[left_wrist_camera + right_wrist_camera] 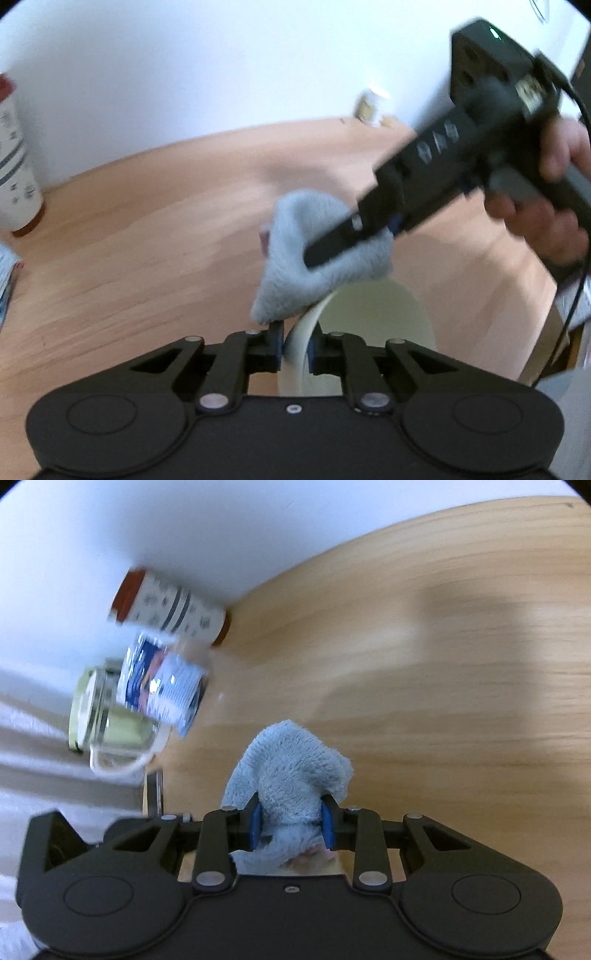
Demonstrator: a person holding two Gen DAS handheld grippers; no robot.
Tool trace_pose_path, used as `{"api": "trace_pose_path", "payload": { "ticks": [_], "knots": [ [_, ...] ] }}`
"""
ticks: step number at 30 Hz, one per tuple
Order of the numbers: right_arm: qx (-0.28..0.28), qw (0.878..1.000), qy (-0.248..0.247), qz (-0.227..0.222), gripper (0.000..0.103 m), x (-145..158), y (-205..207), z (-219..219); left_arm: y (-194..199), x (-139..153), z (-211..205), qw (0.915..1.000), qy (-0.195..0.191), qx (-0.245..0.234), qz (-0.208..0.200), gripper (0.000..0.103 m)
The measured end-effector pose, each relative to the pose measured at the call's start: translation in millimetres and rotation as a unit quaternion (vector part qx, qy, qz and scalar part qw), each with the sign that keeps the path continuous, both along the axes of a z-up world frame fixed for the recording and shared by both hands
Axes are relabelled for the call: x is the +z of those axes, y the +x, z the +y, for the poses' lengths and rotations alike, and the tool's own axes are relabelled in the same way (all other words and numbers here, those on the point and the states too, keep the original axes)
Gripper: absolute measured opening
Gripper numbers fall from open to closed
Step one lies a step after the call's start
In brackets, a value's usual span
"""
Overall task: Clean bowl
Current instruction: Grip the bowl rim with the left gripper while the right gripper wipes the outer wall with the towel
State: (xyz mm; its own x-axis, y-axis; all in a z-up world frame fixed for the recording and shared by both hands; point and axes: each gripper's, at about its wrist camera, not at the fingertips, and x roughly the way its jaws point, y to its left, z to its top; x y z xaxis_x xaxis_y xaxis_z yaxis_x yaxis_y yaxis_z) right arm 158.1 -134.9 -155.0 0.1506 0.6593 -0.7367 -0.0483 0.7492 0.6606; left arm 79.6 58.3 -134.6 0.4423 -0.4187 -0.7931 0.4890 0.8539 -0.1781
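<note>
My left gripper [295,350] is shut on the rim of a cream bowl [373,314], which it holds on edge over the wooden table [147,240]. My right gripper [314,258] comes in from the upper right, held in a hand, and is shut on a light blue cloth [291,251]. The cloth lies against the bowl's upper rim. In the right wrist view the right gripper [291,825] clamps the bunched blue cloth [291,768] between its blue pads [256,825]; the bowl is mostly hidden beneath it.
A tall white patterned canister [14,158] with a brown base stands at the table's far left by the white wall; it also shows in the right wrist view [173,605]. Beside it are a blue-labelled packet [162,679] and a glass jug [110,723]. A small jar [371,105] stands at the far wall.
</note>
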Motion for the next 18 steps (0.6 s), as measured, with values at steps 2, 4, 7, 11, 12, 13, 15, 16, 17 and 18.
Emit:
{"api": "trace_pose_path", "payload": {
  "ticks": [2, 4, 7, 11, 12, 13, 15, 16, 17, 18],
  "knots": [
    [-0.006, 1.000, -0.004, 0.002, 0.034, 1.5, -5.3, -2.8, -5.8, 3.2, 3.1, 0.9998, -0.005, 0.014, -0.015, 0.014],
    [-0.027, 0.999, -0.002, 0.019, 0.034, -3.5, -7.9, -11.6, -9.9, 3.5, 8.9, 0.9992, -0.020, 0.032, -0.012, 0.014],
    [-0.062, 0.997, 0.003, 0.043, 0.034, -11.0, -20.8, -33.5, -16.5, 2.4, 9.7, 0.9993, -0.017, 0.030, -0.014, 0.014],
    [-0.096, 0.991, -0.010, 0.087, 0.034, -32.4, -38.8, -44.0, -22.4, 5.3, 9.5, 0.9992, -0.023, 0.030, -0.015, 0.014],
    [-0.103, 0.990, -0.013, 0.099, 0.033, -37.9, -43.4, -46.2, -21.8, 6.5, 9.7, 0.9990, -0.027, 0.032, -0.016, 0.015],
    [-0.110, 0.988, -0.014, 0.110, 0.033, -43.0, -47.9, -48.7, -19.8, 7.4, 9.5, 0.9988, -0.030, 0.034, -0.015, 0.014],
    [-0.124, 0.985, -0.004, 0.122, 0.033, -45.8, -53.1, -55.0, -17.0, 10.0, 9.9, 0.9985, -0.035, 0.039, -0.016, 0.014],
    [-0.126, 0.984, -0.002, 0.124, 0.033, -45.4, -52.3, -55.6, -15.8, 13.3, 11.3, 0.9981, -0.038, 0.046, -0.019, 0.014],
    [-0.133, 0.983, 0.006, 0.127, 0.032, -43.8, -51.0, -57.5, -14.5, 16.1, 12.4, 0.9975, -0.042, 0.053, -0.019, 0.014],
    [-0.145, 0.981, 0.022, 0.130, 0.031, -39.3, -47.5, -59.9, -13.4, 18.5, 13.3, 0.9969, -0.048, 0.060, -0.018, 0.014]
  ]
}}
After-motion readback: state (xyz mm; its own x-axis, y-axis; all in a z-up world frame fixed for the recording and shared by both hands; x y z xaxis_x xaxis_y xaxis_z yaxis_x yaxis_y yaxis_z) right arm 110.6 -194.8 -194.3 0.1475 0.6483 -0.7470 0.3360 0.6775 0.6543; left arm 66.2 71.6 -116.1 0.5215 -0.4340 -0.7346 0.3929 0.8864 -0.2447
